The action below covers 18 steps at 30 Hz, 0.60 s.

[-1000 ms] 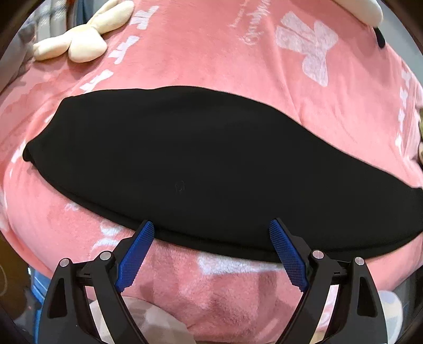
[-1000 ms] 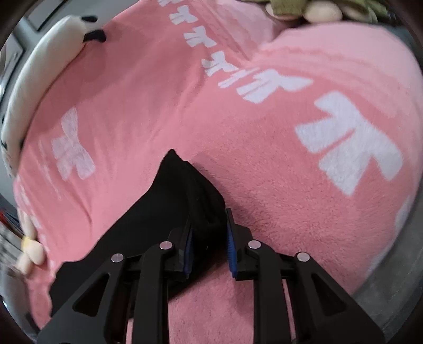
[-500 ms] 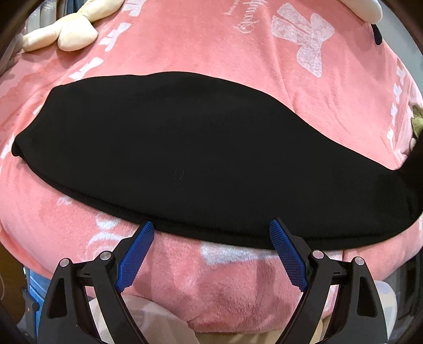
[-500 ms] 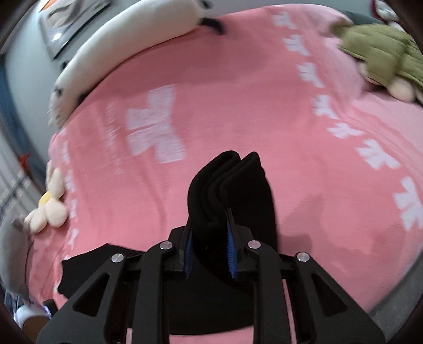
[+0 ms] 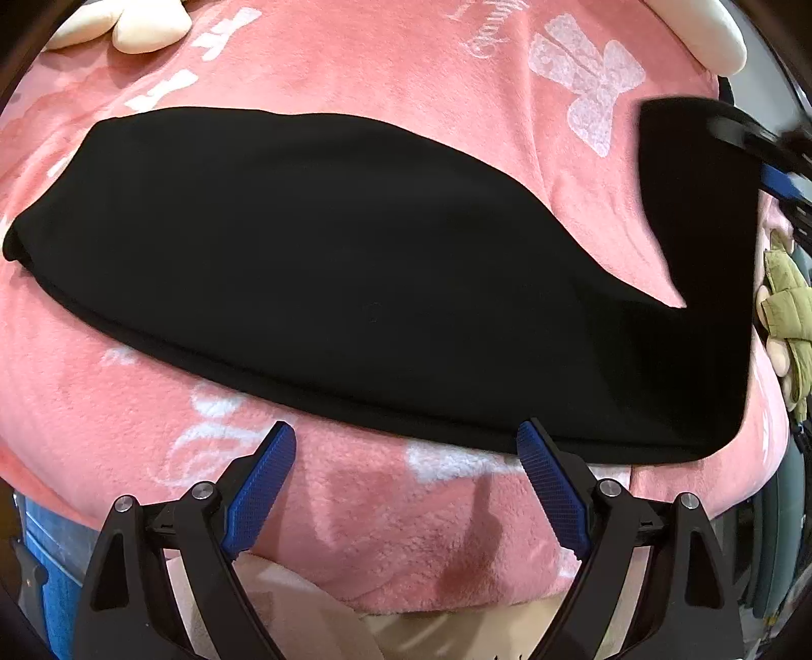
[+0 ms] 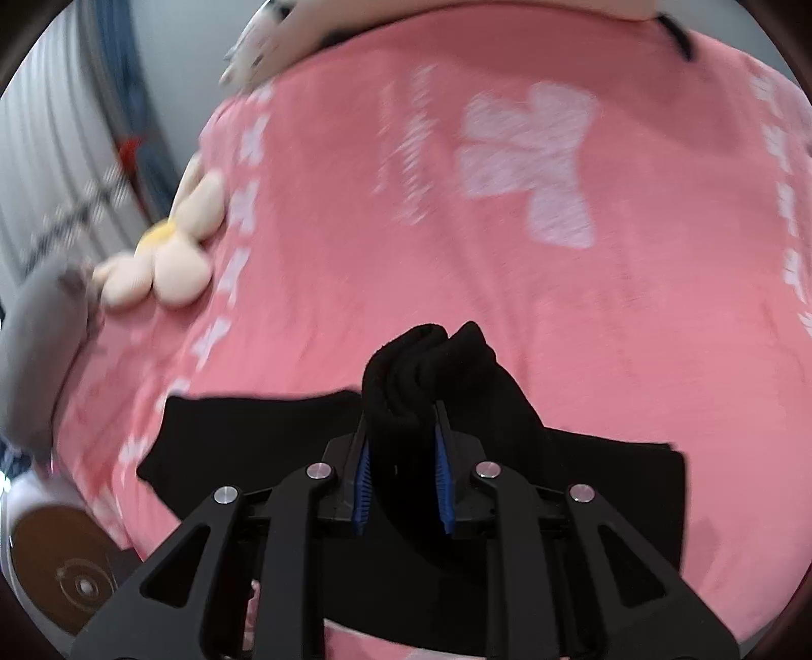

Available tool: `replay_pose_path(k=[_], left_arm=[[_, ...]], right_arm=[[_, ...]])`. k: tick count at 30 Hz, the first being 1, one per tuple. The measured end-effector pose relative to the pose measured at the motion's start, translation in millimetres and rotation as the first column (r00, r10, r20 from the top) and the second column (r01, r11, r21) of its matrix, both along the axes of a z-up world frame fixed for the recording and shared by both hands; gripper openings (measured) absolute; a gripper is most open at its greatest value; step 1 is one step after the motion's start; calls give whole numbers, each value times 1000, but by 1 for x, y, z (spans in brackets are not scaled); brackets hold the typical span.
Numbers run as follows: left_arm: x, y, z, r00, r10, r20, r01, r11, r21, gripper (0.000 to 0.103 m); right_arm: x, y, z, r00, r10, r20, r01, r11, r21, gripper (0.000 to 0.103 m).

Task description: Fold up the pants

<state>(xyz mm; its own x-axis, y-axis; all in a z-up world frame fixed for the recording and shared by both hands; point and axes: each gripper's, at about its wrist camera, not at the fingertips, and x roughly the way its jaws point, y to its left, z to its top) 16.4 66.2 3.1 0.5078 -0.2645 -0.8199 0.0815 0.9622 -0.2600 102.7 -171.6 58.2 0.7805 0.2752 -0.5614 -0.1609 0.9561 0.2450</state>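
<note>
Right gripper point(image 6: 403, 441) clamped on a bunched end of black pants point(image 6: 599, 502), above pink blanket point(image 6: 507, 284).

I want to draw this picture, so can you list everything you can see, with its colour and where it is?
pants: one, black, flat across the blanket, one end lifted at the right
blanket: one, pink with white bows and writing, under everything
flower plush: one, cream with yellow middle, far left edge of blanket
green plush: one, olive, right edge
long white plush: one, white, far side
left gripper: black with blue pads, open, just short of the pants' near edge
right gripper: black with blue pads, shut on the lifted pants end
</note>
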Motion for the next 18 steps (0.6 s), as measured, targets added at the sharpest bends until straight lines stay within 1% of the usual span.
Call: replay_pose_path(k=[2, 6, 8, 9, 10, 11, 12, 13, 14, 15, 16, 17, 18], left_arm=[[0, 1, 0, 1000, -7, -1, 7, 1000, -3, 86], [-2, 3, 0, 1000, -11, -1, 11, 1000, -13, 86], [-6, 5, 1, 1000, -14, 0, 14, 1000, -18, 86], [-7, 5, 1, 1000, -14, 2, 15, 1000, -19, 86], [-10, 7, 2, 1000, -15, 3, 15, 1000, -18, 86], [-10, 7, 2, 1000, -18, 3, 18, 1000, -18, 86], [-11, 8, 2, 1000, -21, 2, 21, 1000, -19, 86], [-12, 8, 2, 1000, -21, 1, 21, 1000, -19, 86], [-12, 9, 3, 1000, -22, -1, 22, 999, -23, 86], [-12, 10, 3, 1000, -24, -2, 23, 999, -30, 86], [-12, 12, 3, 1000, -20, -3, 20, 999, -37, 86], [-12, 15, 4, 1000, -18, -2, 18, 999, -44, 86], [-13, 16, 4, 1000, -16, 2, 16, 998, -56, 86]], right_arm=[[6, 24, -9, 999, 38, -31, -39, 999, -22, 20], [16, 63, -38, 989, 99, -110, -108, 991, -76, 20], [19, 73, -53, 982, 126, -138, -138, 987, -85, 21], [21, 77, -64, 974, 155, -168, -170, 982, -79, 22], [22, 79, -70, 968, 167, -185, -184, 980, -78, 25], [23, 81, -76, 963, 175, -205, -194, 978, -80, 33], [23, 82, -82, 954, 188, -234, -211, 974, -77, 37], [22, 83, -83, 948, 205, -245, -227, 972, -64, 40], [17, 81, -82, 943, 225, -244, -243, 969, -45, 47], [9, 76, -74, 940, 254, -228, -263, 965, -10, 52], [0, 67, -64, 943, 267, -200, -269, 963, 21, 63], [-10, 55, -53, 950, 264, -166, -261, 964, 44, 71], [-23, 37, -40, 963, 243, -117, -237, 969, 65, 74]])
